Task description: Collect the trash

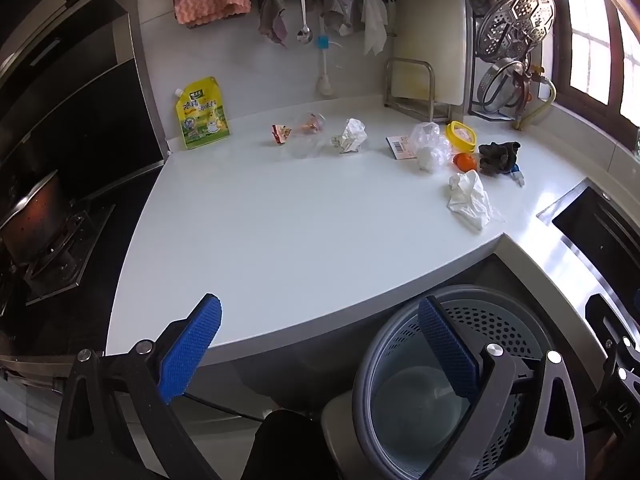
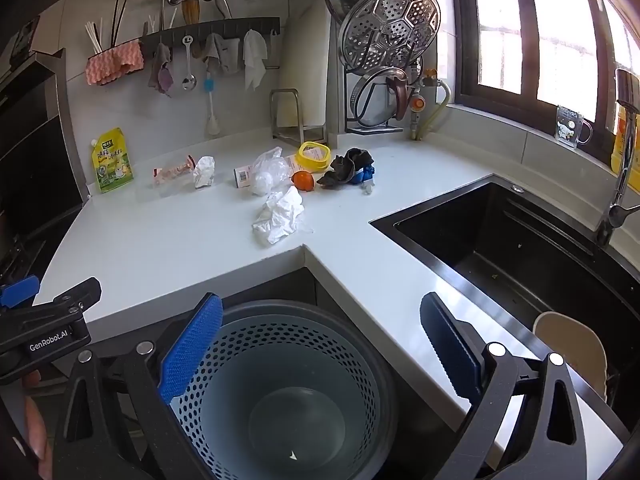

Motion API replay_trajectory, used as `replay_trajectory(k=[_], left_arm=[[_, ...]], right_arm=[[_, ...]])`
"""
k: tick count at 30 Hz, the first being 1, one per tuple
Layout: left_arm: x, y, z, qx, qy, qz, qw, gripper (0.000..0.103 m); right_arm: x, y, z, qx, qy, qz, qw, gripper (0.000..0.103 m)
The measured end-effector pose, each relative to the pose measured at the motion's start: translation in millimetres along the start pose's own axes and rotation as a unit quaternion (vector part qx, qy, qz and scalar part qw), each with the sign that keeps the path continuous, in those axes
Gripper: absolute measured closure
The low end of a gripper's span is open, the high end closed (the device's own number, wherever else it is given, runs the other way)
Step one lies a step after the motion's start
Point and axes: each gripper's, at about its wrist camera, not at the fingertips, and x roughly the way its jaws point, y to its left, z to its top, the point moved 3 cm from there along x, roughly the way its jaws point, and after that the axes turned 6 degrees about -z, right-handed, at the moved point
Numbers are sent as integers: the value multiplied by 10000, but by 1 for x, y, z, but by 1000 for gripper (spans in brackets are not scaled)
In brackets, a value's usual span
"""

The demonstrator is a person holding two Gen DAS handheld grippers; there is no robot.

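White and glossy, the desk (image 2: pixel 168 248) carries a loose scatter of trash toward its back edge. Both grippers are spread wide and grasp nothing: the left gripper (image 1: pixel 320 344) hangs over the front edge of the desk, the right gripper (image 2: pixel 320 344) above the grey perforated waste basket (image 2: pixel 280 380), which stands below the desk's inner corner and looks nearly empty.

The nearest piece is a crumpled white tissue (image 2: pixel 280 216), soft and irregular. Behind it lie a clear plastic bag (image 2: pixel 270 172), thin and crinkled, a second tissue wad (image 2: pixel 204 172) and a transparent snack wrapper (image 2: pixel 172 174).

The risks I judge from here:
- Thin film may slip from the ridged blue pads, or only a corner may be pinched, so it drops short of the basket.
- The small orange fruit (image 2: pixel 303 181), the yellow-rimmed lid (image 2: pixel 314 156) and the dark crumpled cloth (image 2: pixel 346 168) sit close beside the bag; a broad closing could drag one along or set the round fruit rolling.
- The yellow stand-up pouch (image 2: pixel 112 162) leans at the wall, well apart; it may not be trash at all.
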Motion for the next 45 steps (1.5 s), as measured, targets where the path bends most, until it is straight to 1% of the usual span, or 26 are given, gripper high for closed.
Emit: replay_trajectory(k=[45], left_arm=[[0, 3, 1, -4, -8, 11, 10000, 6]], right_arm=[[0, -1, 2, 57, -37, 13, 10000, 8]])
